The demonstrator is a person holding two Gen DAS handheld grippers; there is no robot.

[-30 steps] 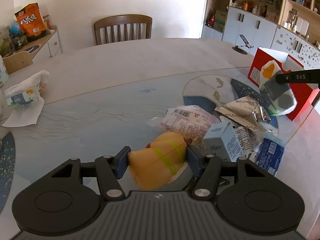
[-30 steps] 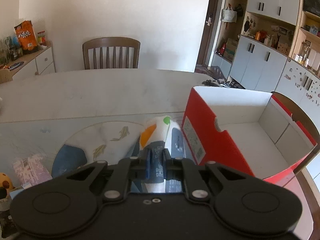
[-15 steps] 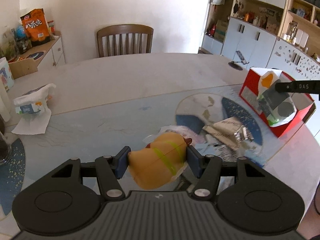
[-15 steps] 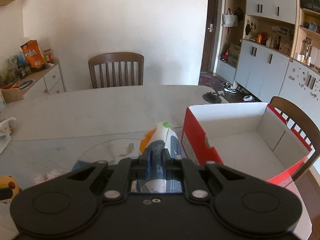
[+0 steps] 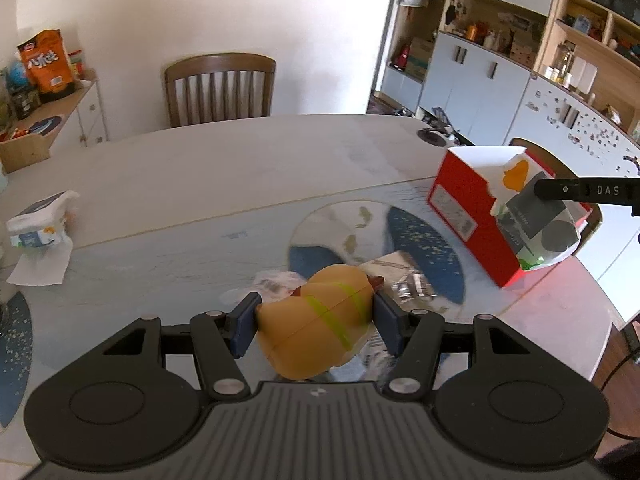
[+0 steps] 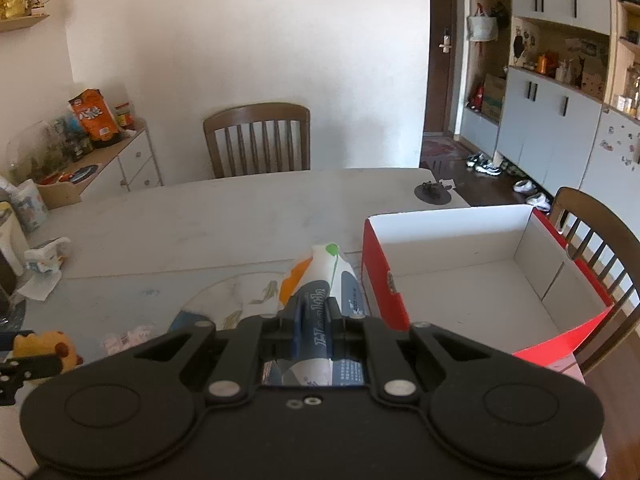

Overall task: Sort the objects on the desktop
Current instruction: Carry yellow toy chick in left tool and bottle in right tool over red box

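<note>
Pale marble worktop (image 5: pixel 224 168) is seen from higher than a second ago in both wrist views: more of its far edge, the wooden chair (image 5: pixel 220 88) behind it and the wall cabinets are now taken in. Both grips are unchanged. The yellow duck toy (image 5: pixel 320 320) is clamped between the blue pads of the left hand-held gripper (image 5: pixel 316 322), lifted clear of the wrappers (image 5: pixel 400 276) left on the round fish-pattern mat (image 5: pixel 352 228) at the near right of the worktop. The white snack pouch (image 6: pixel 320 292) is pinched in the nearly closed right hand-held gripper (image 6: pixel 314 320).

Only the left wrist view shows the pouch hanging in front of the red cardboard box (image 5: pixel 464 208) at the worktop's right edge, and the wrappers below. Only the right wrist view shows the box's white, empty inside (image 6: pixel 460 280), with the pouch just left of its red wall, and the duck at the lower left.
</note>
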